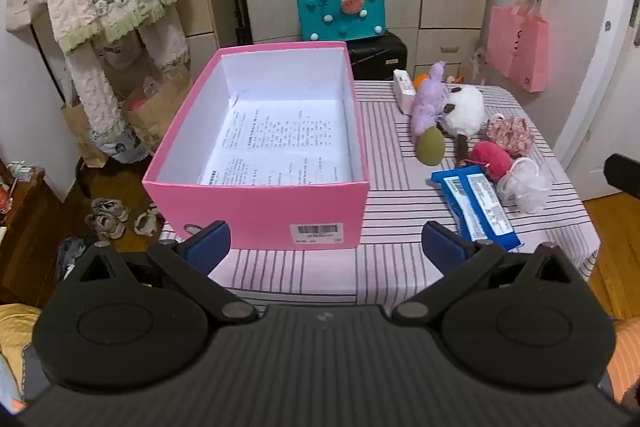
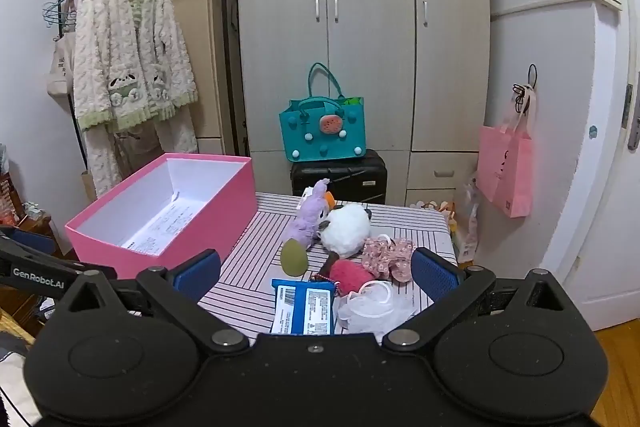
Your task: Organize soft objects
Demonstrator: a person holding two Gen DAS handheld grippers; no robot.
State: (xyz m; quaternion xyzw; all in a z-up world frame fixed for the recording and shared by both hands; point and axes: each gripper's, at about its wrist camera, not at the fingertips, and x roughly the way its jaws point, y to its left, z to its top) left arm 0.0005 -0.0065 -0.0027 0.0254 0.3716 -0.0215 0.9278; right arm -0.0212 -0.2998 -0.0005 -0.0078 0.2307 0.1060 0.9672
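- The left gripper (image 1: pixel 326 241) stood with its jaws spread as wide as they go and nothing between the blue pads; in its own view it faced the near wall of the pink box (image 1: pixel 256 211), which filled the centre-left of the frame.
- The right gripper (image 2: pixel 316 273) was likewise fully open and held nothing; the heap of soft things lay directly ahead of it, in the lower centre of its view.
- The pink box sat on the striped tablecloth (image 1: pixel 384 155), holding only a printed sheet on its floor; no soft thing was in it yet, so I judged the sorting not begun.
- The soft things clustered to the right of the box in the left view: a purple plush (image 2: pixel 306 223), a white plush (image 2: pixel 346 229), a green egg-shaped sponge (image 2: pixel 294 258), a floral fabric piece (image 2: pixel 386 255), a pink fluffy ball (image 2: pixel 351 273), and a white mesh puff (image 2: pixel 372 305).
- A blue packet (image 2: pixel 304 309) lay nearest the right gripper, its long axis running away from the camera, roughly in line with the fingers.
- The right hand looked the nearer to the heap; the box lay up and to the left of it, so a carry would likely go leftward across the cloth.
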